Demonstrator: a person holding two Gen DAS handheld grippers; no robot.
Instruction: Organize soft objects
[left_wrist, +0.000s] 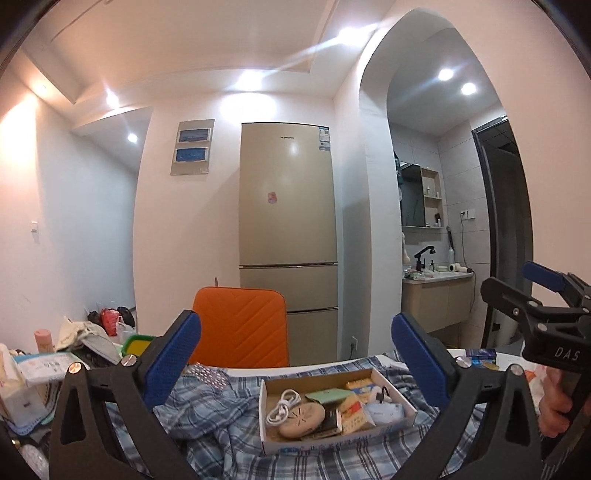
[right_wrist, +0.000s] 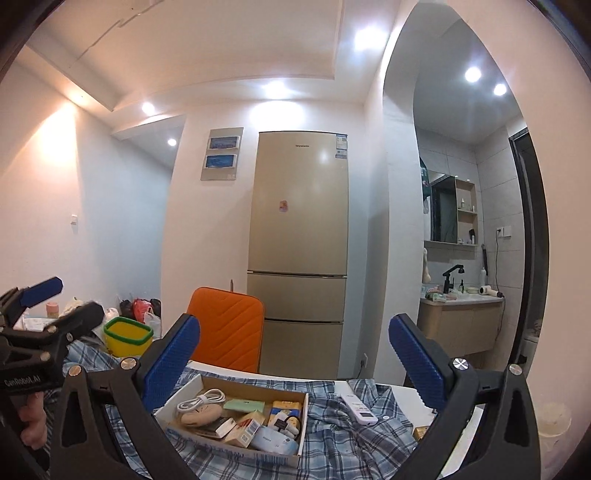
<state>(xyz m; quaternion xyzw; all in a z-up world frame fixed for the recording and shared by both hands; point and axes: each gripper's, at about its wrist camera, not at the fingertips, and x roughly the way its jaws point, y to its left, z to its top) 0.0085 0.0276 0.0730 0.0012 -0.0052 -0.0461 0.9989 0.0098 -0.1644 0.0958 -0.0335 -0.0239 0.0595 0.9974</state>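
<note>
Cardboard box (left_wrist: 334, 430) and remote (right_wrist: 359, 407) rest on plaid shirt (right_wrist: 343, 439).

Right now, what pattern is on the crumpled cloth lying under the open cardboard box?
Blue-and-white plaid on the crumpled cloth, clearest in the right wrist view.

A blue-and-white plaid shirt (left_wrist: 221, 424) spreads under a tan cardboard box (left_wrist: 334, 439) with a white cable (left_wrist: 282, 404) at its 10 o'clock corner, before an orange chevron-stitched chair (left_wrist: 240, 328), champagne-gold fridge (left_wrist: 288, 221) and green-rimmed yellow tub (right_wrist: 127, 336); both tongs' pads (right_wrist: 168, 363) are textured blue.
</note>
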